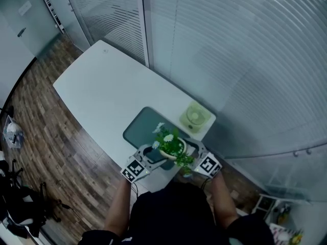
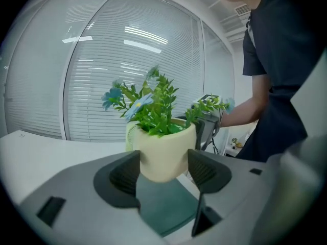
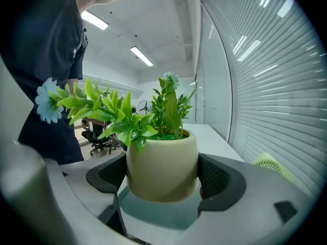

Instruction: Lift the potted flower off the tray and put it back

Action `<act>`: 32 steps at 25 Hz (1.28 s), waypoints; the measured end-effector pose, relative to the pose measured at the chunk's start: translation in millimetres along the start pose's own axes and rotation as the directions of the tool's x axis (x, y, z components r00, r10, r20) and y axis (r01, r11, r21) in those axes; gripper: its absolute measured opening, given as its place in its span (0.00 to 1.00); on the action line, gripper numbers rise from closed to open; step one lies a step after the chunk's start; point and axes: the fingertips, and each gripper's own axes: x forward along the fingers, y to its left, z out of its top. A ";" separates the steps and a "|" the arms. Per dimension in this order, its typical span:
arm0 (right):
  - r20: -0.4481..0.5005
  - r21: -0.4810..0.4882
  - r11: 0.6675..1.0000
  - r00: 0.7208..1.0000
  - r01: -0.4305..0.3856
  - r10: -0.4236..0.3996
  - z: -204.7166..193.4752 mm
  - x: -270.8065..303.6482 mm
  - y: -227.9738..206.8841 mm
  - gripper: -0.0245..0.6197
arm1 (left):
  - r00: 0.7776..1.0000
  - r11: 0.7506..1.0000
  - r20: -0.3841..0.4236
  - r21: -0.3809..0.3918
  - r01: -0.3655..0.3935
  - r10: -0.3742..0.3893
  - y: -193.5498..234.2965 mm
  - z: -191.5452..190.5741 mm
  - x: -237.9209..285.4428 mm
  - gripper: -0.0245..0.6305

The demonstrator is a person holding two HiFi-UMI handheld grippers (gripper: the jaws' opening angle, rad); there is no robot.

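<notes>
A cream pot (image 1: 172, 148) holding green leaves and pale blue flowers hangs just above the near end of the dark green tray (image 1: 142, 128). My left gripper (image 1: 153, 158) clamps it from the left and my right gripper (image 1: 190, 152) from the right. In the left gripper view the pot (image 2: 162, 154) sits squeezed between both dark pads of that gripper (image 2: 163, 171), its base clear of the tray (image 2: 166, 208). The right gripper view shows the same: the pot (image 3: 162, 167) is pinched in the right gripper (image 3: 162, 181) above the tray (image 3: 163, 217).
A small light-green desk fan (image 1: 194, 116) stands on the white table (image 1: 102, 93) just beyond the tray's far right corner, close to the blinds-covered glass wall. Wooden floor lies to the left. The person's body is at the table's near edge.
</notes>
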 end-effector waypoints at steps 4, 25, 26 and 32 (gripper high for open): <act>-0.023 0.023 1.000 1.000 0.002 -0.001 -21.2 5.1 -0.4 0.67 | 1.000 1.000 -0.030 -0.028 0.006 -0.007 0.1 -19.0 10.6 0.47; -0.096 0.059 0.998 0.995 0.027 -0.022 -89.9 51.6 -24.6 0.67 | 0.979 0.999 -0.204 -0.029 -0.028 0.021 26.7 -88.3 47.0 0.47; -0.109 0.056 0.998 0.994 0.031 -0.024 -92.2 52.3 -26.5 0.67 | 0.977 0.999 -0.212 -0.024 -0.031 0.026 28.3 -90.2 48.9 0.47; -0.125 0.051 0.997 0.991 0.060 -0.054 -105.8 61.9 -30.3 0.67 | 0.966 0.999 -0.254 0.011 -0.053 0.054 32.3 -101.3 53.6 0.47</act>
